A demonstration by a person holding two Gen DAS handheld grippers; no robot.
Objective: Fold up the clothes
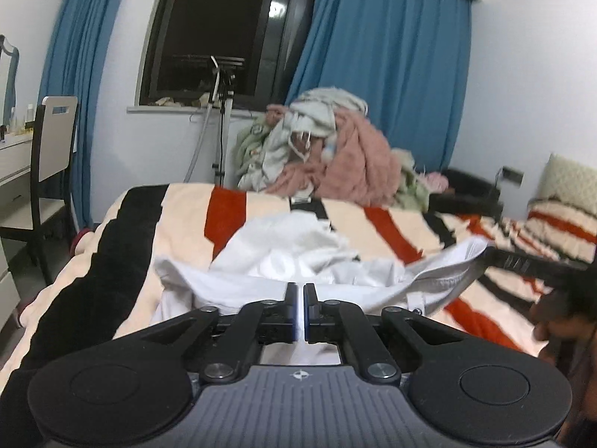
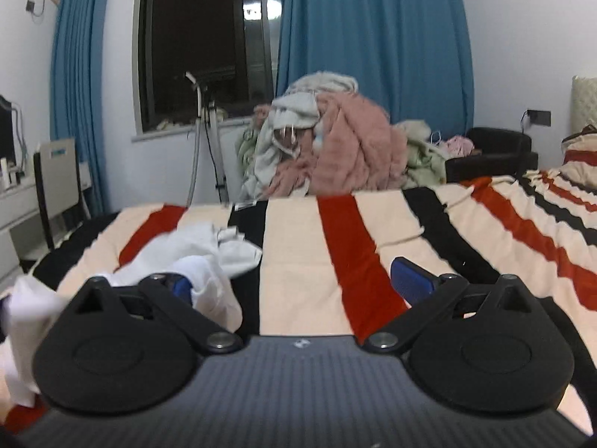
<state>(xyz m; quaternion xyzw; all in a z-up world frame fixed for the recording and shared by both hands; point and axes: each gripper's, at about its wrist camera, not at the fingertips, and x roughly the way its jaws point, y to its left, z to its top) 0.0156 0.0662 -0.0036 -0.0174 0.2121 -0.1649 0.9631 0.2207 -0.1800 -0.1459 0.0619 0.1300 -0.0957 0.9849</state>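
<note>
The left gripper (image 1: 301,291) is pressed together on the near edge of the white garment (image 1: 291,257), which lies bunched near the bed's (image 1: 179,231) near edge; the thin pinch could slip if the cloth is pulled taut. The right gripper (image 2: 294,280) is spread wide and holds nothing, with cloth draped over its left finger (image 2: 183,285), so moving it away may drag the garment askew and spoil the fold.
</note>
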